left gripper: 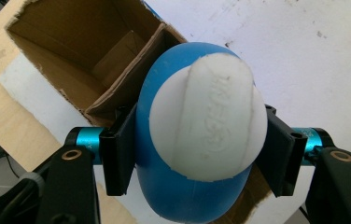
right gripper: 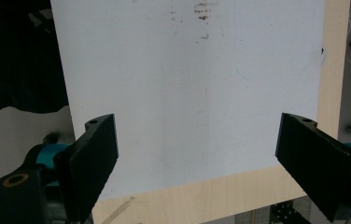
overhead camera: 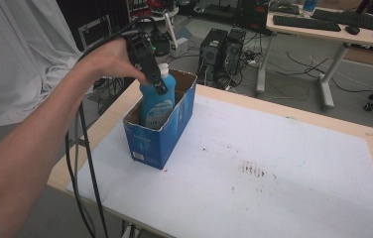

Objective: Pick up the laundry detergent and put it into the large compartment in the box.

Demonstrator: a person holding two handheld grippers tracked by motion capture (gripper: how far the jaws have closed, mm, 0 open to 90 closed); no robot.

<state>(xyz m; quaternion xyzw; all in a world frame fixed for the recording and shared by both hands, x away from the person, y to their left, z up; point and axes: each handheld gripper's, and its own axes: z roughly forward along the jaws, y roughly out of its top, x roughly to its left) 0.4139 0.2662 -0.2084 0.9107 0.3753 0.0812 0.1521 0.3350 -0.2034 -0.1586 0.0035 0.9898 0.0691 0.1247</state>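
- The left gripper (overhead camera: 158, 82) pinches the blue bottle (overhead camera: 156, 101) on both sides just below its white cap (left gripper: 209, 122), probably because the narrow shoulder gives the jaws a firm hold from above.
- The bottle stands upright inside the open blue cardboard box (overhead camera: 160, 131), near the table's (overhead camera: 293, 168) far left corner.
- The right gripper (right gripper: 197, 163) hangs spread and empty over the white mat (right gripper: 187, 84) near the table's edge, seemingly kept clear.

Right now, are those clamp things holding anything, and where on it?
The left gripper holds the blue bottle by its shoulders just below the white cap, over the cardboard box. The right gripper holds nothing; its jaws are open.
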